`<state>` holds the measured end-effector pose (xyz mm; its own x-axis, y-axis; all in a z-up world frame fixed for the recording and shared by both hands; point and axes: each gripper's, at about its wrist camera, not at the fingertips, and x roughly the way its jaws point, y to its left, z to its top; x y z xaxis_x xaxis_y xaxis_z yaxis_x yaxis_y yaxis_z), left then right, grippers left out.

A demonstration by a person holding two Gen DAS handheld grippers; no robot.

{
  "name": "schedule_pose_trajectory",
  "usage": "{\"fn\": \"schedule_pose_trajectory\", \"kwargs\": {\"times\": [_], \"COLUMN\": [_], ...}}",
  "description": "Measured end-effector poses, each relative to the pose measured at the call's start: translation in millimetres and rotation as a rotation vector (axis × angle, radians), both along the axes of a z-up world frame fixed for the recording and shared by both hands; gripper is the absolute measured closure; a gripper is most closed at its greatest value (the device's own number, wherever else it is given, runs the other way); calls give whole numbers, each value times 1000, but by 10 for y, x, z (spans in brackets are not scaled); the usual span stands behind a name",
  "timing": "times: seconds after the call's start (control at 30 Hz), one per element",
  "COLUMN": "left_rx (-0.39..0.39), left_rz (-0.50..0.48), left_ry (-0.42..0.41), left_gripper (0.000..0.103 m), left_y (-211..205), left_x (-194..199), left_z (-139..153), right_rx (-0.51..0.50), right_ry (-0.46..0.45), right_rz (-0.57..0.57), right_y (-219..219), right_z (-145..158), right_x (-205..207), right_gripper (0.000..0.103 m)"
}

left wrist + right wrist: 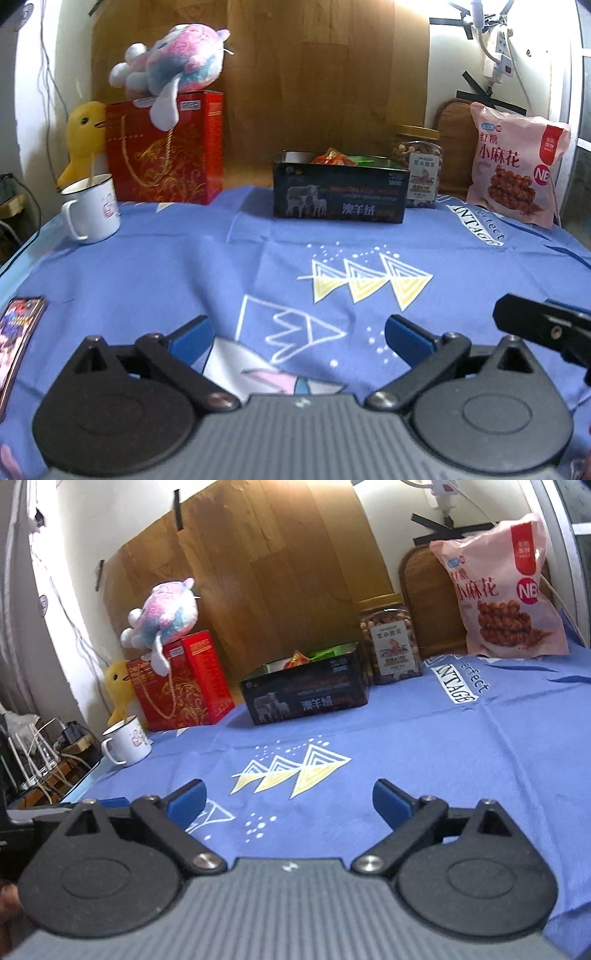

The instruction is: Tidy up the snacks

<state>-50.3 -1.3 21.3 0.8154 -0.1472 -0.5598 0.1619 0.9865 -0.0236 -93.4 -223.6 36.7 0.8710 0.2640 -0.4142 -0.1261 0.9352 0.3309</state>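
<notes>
A black open box (340,195) with sheep printed on its side stands at the back of the blue cloth; orange and green snack packets (332,158) lie inside it. The box also shows in the right wrist view (306,698), with its packets (299,660). A clear jar of nuts (419,170) (391,646) stands just right of the box. A pink bag of fried twists (517,162) (506,590) leans at the far right. My left gripper (297,332) is open and empty, low over the cloth. My right gripper (288,799) is open and empty too, beside it.
A red gift box (166,147) with a plush toy (173,62) on top stands at the back left, with a yellow duck toy (83,136) and a white mug (92,208) beside it. A flat printed packet (18,332) lies at the cloth's left edge.
</notes>
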Motion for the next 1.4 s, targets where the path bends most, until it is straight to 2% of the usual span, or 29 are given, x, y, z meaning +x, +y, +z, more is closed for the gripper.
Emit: {"fn": "schedule_pose_trajectory", "kwargs": {"times": [0.17, 0.3, 0.57, 1.13, 1.4], "left_rx": [20, 51, 65, 89, 109], "left_rz": [15, 15, 29, 22, 59], "left_ry": [9, -4, -35, -26, -39], "left_gripper": [0, 0, 0, 0, 0], "left_y": [13, -21, -60, -173, -153], "left_x": [-134, -238, -370, -422, -432], "left_z": [-35, -42, 11, -10, -21], "right_rx": [-19, -20, -20, -1, -4], "right_ry": [-19, -27, -40, -43, -47], "right_rz": [9, 14, -2, -23, -20], "right_y": [83, 121, 134, 91, 103], "right_z": [15, 24, 47, 23, 21], "right_x": [-132, -224, -356, -440, -457], "right_gripper": [3, 2, 1, 0, 0]}}
